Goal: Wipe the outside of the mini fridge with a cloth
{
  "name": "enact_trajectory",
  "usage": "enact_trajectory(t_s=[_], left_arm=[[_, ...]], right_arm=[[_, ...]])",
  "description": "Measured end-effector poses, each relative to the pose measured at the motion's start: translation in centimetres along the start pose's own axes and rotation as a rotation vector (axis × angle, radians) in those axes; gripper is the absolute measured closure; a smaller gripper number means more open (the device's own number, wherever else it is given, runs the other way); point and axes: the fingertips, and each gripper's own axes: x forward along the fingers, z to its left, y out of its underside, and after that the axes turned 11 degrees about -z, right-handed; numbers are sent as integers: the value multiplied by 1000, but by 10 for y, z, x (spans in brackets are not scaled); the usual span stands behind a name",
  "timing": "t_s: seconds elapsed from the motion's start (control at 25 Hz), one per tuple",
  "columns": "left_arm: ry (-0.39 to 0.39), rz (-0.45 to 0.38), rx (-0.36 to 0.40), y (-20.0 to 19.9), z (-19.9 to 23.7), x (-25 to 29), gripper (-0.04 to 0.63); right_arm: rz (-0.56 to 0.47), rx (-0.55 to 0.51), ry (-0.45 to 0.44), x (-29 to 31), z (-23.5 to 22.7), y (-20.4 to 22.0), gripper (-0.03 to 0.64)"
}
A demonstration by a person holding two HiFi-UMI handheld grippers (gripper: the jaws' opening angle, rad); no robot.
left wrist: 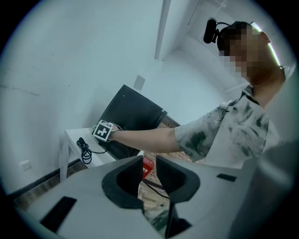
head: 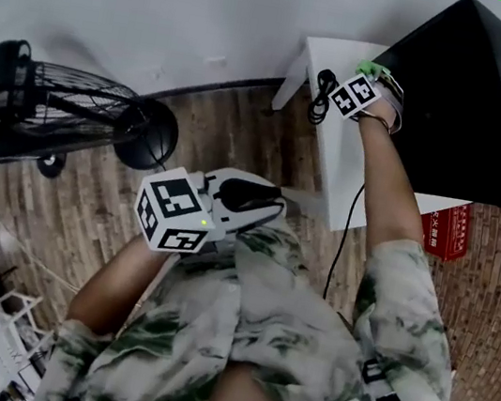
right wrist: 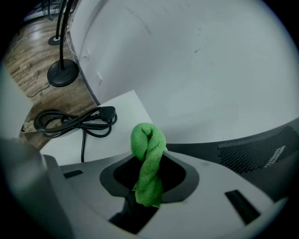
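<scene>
Mini fridge point(head: 477, 99), black, sits in the upper right of the head view on a white table point(head: 333, 161), with a coiled black power cord point(right wrist: 74, 121) lying on the tabletop to its left. The right gripper point(right wrist: 148, 173) is stretched out to the fridge's left edge, its jaws pinching a twisted green cloth point(right wrist: 148, 140) that stands up between them. The left gripper point(left wrist: 149, 169) hangs at frame centre close to the person's chest, jaws slightly spread with nothing between them.
</scene>
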Motion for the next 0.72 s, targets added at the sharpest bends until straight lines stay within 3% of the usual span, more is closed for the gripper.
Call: enact_trajectory(t_s=[0.36,0.72], left_arm=[[-45,1,-23,5,9,-7,500],[20,20,-5,5,-2,-11,500]], right_arm=[[5,90,-98,20,37,6,495],[-79,278,-116,-22,44,5,495]])
